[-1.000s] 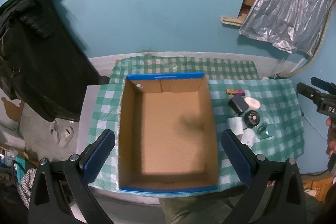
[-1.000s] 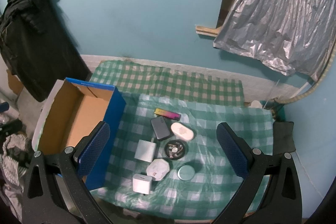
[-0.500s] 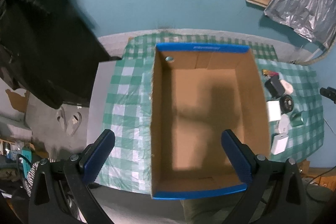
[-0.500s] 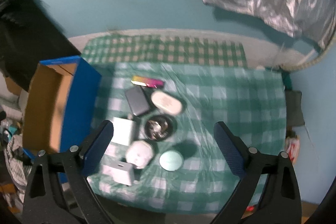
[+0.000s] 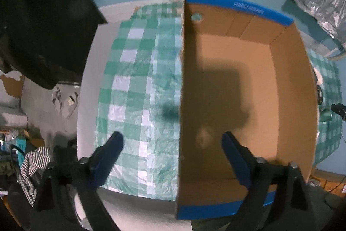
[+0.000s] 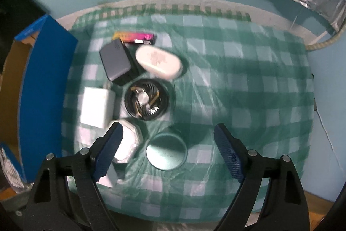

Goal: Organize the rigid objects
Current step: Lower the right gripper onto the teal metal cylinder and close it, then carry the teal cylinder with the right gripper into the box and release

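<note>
Both grippers closing: left gripper straddles the cardboard box wall, right gripper frames the teal round tin, untouched.

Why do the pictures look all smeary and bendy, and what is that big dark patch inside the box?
Left wrist view: the green checked cloth is smeared by motion, the fisheye lens bends the cardboard box, and the dark patch on its floor is a shadow. Right wrist view: the white oval case and white charger are blurred, and the round teal lid shows a pale glare.

No legible text anywhere.
</note>
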Motion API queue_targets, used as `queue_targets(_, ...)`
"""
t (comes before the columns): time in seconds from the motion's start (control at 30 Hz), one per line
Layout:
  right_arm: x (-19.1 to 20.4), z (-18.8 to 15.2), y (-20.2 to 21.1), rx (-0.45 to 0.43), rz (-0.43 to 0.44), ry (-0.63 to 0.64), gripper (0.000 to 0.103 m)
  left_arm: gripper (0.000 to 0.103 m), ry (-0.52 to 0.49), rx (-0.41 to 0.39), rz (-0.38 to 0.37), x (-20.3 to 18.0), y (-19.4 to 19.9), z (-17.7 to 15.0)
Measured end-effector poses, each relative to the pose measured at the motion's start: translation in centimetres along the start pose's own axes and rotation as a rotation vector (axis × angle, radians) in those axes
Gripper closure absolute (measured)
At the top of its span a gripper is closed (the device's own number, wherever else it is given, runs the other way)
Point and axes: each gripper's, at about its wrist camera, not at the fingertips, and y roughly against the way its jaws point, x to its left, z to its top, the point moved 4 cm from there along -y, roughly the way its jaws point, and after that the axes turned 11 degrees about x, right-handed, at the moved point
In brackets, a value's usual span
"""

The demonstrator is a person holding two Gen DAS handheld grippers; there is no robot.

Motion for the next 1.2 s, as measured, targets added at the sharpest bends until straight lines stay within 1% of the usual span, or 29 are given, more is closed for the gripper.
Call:
queue_targets(0.07,-0.2,-0.2,-1.0,0.02,-0.002,-0.009,0.02,0.016,0.002,0.02,-0.003,0.2,-0.7,-0.2)
queue_targets(0.2,-0.6,-0.5,-2.6,0.053,-0.006,-0.026,0.021,0.016,0.004,0.045,-0.008,0.7,-2.0,-0.4)
queue_targets(0.37,-0.7,-0.5,-3.9,0.074,-0.018,-0.039,0.025,0.023,0.004,0.063,-0.007,1.0,-3.0,-0.5)
queue_targets(0.43,-0.9,-0.5,-4.4,0.081,-0.019,-0.047,0.032,0.034,0.002,0.084,0.001,1.2,-3.5,-0.5)
queue_targets(0.47,-0.9,-0.5,-4.7,0.087,-0.018,-0.052,0.039,0.039,0.002,0.092,-0.001,1.2,-3.7,-0.5)
queue_targets(0.6,-1.2,-0.5,-5.5,0.106,-0.003,-0.07,0.051,0.049,0.004,0.112,-0.032,1.4,-4.4,-0.5)
queue_targets(0.63,-1.2,-0.6,-5.8,0.108,0.0,-0.073,0.055,0.054,0.002,0.117,-0.043,1.4,-4.5,-0.5)
queue_targets(0.67,-1.1,-0.5,-6.0,0.11,-0.002,-0.073,0.056,0.056,0.001,0.122,-0.047,1.4,-4.6,-0.5)
queue_targets(0.7,-1.1,-0.4,-6.1,0.11,-0.011,-0.072,0.057,0.062,0.001,0.131,-0.05,1.4,-4.9,-0.5)
queue_targets(0.77,-1.1,-0.2,-6.2,0.105,-0.023,-0.065,0.058,0.069,0.005,0.146,-0.072,1.4,-5.2,-0.6)
queue_targets(0.87,-1.3,-0.4,-6.4,0.1,-0.027,-0.064,0.058,0.075,-0.003,0.155,-0.088,1.2,-5.2,-0.7)
queue_targets(0.97,-1.1,-0.8,-6.0,0.097,-0.043,-0.066,0.058,0.078,-0.023,0.164,-0.077,1.0,-5.2,-0.7)
queue_targets(1.07,-0.9,-1.1,-5.1,0.09,-0.058,-0.07,0.059,0.081,-0.03,0.171,-0.081,0.8,-5.1,-0.7)
queue_targets(1.2,0.2,-0.5,-3.4,0.076,-0.063,-0.05,0.059,0.082,-0.054,0.176,-0.069,0.4,-5.2,-0.6)
